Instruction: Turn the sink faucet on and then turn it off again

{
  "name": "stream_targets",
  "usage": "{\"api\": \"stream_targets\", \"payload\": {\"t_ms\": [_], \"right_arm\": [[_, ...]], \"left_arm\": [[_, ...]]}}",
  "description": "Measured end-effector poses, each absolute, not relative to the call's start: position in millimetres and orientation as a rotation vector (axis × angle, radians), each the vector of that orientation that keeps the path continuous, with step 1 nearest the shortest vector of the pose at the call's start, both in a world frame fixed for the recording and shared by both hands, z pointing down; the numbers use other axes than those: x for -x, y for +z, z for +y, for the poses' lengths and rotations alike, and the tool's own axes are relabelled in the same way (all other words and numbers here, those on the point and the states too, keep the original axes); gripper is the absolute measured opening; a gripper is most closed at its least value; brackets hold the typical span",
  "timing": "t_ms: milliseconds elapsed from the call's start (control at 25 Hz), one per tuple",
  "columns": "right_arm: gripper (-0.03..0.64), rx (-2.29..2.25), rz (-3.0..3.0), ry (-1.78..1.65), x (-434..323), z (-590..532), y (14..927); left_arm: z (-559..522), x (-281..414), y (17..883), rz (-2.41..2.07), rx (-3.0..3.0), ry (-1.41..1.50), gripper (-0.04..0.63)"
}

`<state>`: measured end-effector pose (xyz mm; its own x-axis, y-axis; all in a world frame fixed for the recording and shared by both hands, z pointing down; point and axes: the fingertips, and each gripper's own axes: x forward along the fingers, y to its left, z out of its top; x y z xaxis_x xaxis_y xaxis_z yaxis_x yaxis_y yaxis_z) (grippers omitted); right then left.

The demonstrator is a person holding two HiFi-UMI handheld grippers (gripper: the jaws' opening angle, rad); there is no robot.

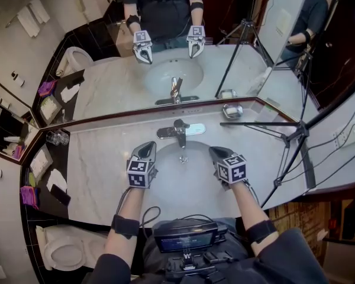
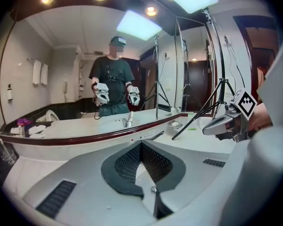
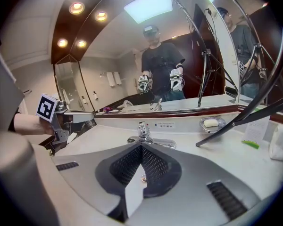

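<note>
Both claws were shut and empty as I held them over the sink basin [image 1: 189, 175]: the left claw [image 1: 147, 147] with its jaws pressed together, the right claw [image 1: 215, 152] likewise. The faucet [image 1: 178, 131] stood on the tabletop [image 1: 100, 164] ahead of both, between them, a little right of the left claw's tips and left of the right claw's. It was near both but touching neither. I could see no water running, so I judged the lever was the next thing to reach.

To do that well, I would have brought one closed claw in straight and pushed the lever with its tips rather than clamping it. The other claw should have stayed back, clear of the tripod leg [image 1: 257, 123] beyond the right claw.

The faucet's spout pointed back toward me over the basin. Its base plate ran crosswise, along the mirror's foot, with the lever on top.
</note>
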<state>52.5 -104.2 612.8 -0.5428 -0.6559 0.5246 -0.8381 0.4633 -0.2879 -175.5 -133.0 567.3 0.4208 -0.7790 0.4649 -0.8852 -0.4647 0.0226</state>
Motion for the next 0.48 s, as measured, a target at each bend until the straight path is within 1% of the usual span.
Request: {"api": "stream_targets", "payload": {"t_ms": [240,480], "right_arm": [[0.026,-1.267,-2.385,0.74,-50,-103,611],[0.026,-1.269,-2.388,0.739,-50,-100,609]], "left_arm": [[-110,194,572,-1.478,-2.343,0.486,0.002],[-109,194,573,-1.494,-2.341,0.492,0.003]]}}
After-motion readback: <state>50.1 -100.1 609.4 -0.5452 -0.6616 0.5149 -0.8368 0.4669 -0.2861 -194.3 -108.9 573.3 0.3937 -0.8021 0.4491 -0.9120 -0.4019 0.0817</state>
